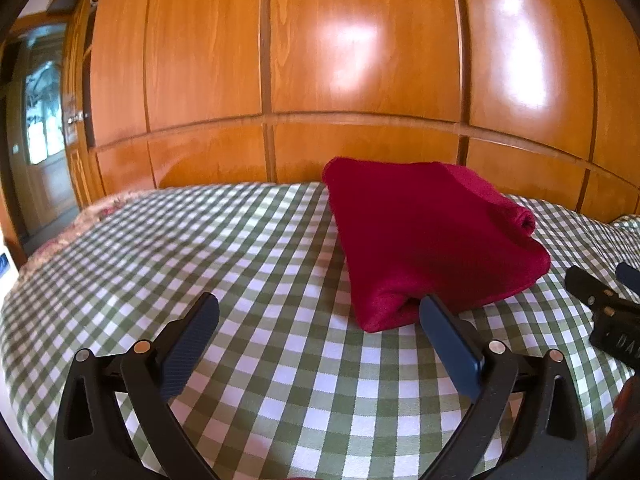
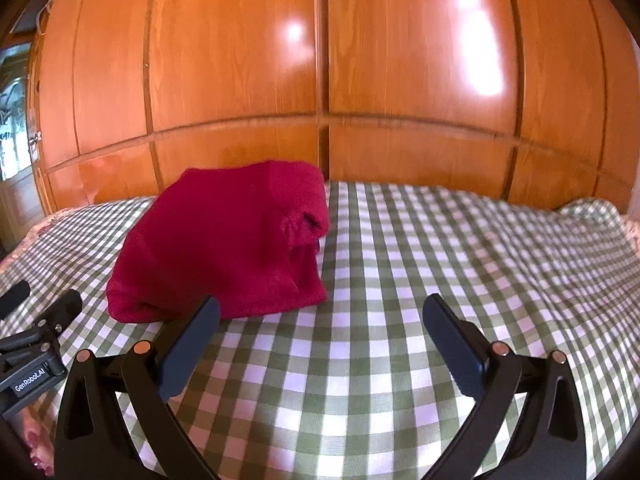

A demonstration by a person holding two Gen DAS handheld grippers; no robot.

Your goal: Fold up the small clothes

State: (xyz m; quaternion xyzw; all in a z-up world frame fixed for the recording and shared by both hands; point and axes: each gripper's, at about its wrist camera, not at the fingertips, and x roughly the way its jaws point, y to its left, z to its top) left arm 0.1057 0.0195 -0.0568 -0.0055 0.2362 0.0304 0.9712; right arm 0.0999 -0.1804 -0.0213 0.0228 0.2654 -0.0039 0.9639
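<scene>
1. The left gripper (image 1: 320,312) is released, its two blue-padded jaws spread wide with nothing between them, low over the checked bedcover (image 1: 248,264).
2. Its right-hand jaw tip sits just at the near edge of the red garment (image 1: 428,236); whether it touches the cloth cannot be told.
3. The right gripper (image 2: 320,312) is likewise released, jaws wide apart and holding nothing, over bare green-and-white cover.
4. Its left-hand jaw tip lies just in front of the garment's near edge.
5. The red garment lies folded into a compact bundle on the bedcover, between the two grippers and a little beyond them, with a rolled cuff or sleeve end showing on its right side.
6. Behind the bed stands a glossy orange wooden wardrobe (image 1: 360,60).
</scene>
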